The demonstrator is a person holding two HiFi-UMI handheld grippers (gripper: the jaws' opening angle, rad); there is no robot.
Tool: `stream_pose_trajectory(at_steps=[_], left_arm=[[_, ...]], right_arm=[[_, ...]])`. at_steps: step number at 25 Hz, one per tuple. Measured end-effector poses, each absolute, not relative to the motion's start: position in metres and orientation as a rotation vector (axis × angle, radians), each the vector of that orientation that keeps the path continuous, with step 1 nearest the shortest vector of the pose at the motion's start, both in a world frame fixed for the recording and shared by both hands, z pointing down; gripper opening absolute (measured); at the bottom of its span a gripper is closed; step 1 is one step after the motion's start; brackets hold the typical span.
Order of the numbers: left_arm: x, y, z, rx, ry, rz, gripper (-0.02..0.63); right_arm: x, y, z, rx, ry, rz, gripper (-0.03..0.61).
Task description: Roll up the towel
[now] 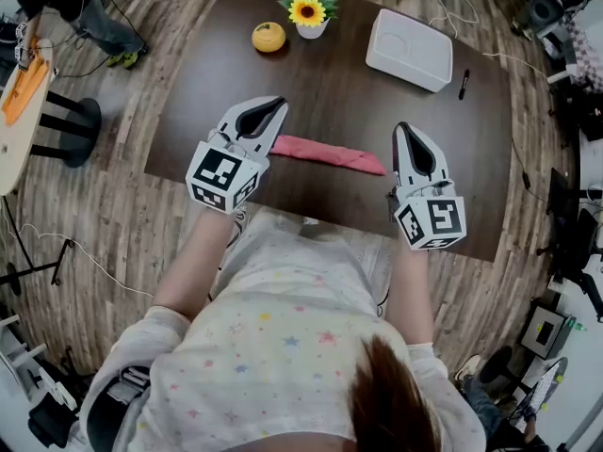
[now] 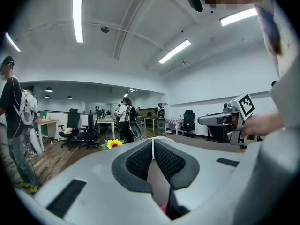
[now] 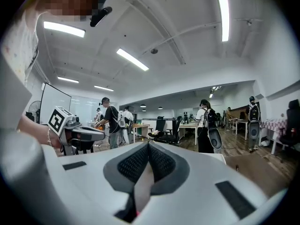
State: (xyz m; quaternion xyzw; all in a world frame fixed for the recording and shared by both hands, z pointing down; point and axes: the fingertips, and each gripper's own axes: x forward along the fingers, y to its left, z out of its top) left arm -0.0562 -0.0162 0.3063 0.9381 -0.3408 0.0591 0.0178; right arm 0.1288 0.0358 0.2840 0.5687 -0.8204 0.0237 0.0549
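Observation:
A pink towel (image 1: 325,153) lies as a long narrow roll on the dark brown table (image 1: 330,92), near its front edge. My left gripper (image 1: 279,104) is over the towel's left end and my right gripper (image 1: 403,128) is just past its right end. Both point away from me, roughly level, and are lifted off the table. In the left gripper view the left gripper (image 2: 153,141) has its dark pads pressed together with nothing between them. In the right gripper view the right gripper (image 3: 148,144) is the same, shut and empty. Neither touches the towel.
At the table's far side stand a potted sunflower (image 1: 308,13), a round yellow object (image 1: 268,37) and a white box (image 1: 409,49), with a black marker (image 1: 464,84) beside it. Several people, office chairs and desks fill the room beyond the table.

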Motion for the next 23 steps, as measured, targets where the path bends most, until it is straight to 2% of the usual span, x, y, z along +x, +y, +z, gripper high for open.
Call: stream_pose_trajectory(at_steps=[23], left_arm=[[-0.054,-0.016,0.308,2.903,-1.051,0.205,0.012]], right_arm=[[0.139,0.034,0.28,1.771,-2.485,0.078,0.0]])
